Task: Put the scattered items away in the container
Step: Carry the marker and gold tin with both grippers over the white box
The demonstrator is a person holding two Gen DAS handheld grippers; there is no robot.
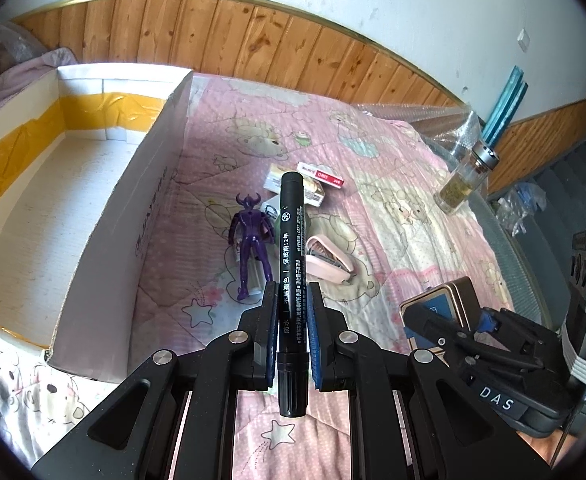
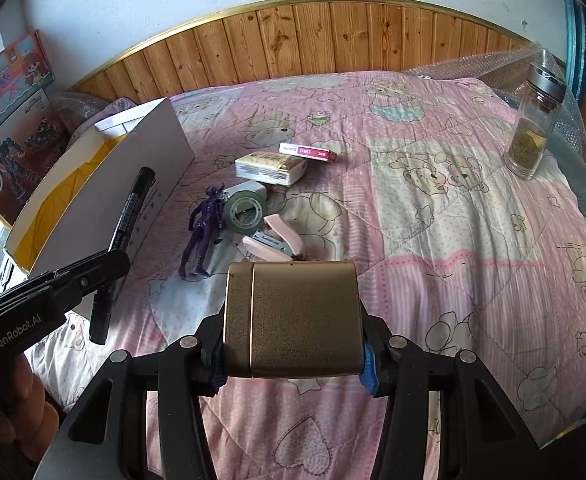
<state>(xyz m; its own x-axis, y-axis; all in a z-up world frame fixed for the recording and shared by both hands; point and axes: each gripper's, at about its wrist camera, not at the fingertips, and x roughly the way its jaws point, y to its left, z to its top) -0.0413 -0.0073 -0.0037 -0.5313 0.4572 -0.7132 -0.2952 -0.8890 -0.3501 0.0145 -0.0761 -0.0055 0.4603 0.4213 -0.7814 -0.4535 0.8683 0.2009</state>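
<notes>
My left gripper point(image 1: 292, 300) is shut on a black marker pen point(image 1: 291, 248), held above the pink quilt; it also shows in the right wrist view point(image 2: 127, 220). My right gripper point(image 2: 293, 354) is shut on a gold metal tin point(image 2: 293, 316), seen too in the left wrist view point(image 1: 441, 308). The open white cardboard box point(image 1: 141, 216) with yellow tape inside stands at the left point(image 2: 93, 204). On the quilt lie a purple figure point(image 1: 251, 244), a pink stapler point(image 1: 329, 260), a tape roll point(image 2: 245, 210), a cream packet point(image 2: 271, 166) and a red-and-white staple box point(image 2: 307, 153).
A glass jar point(image 2: 533, 136) with a metal lid stands at the quilt's right point(image 1: 463, 180). A wood-panelled wall point(image 2: 313, 36) runs behind. A colourful toy box point(image 2: 9, 120) leans behind the cardboard box. Bubble wrap point(image 1: 421, 114) lies at the far right edge.
</notes>
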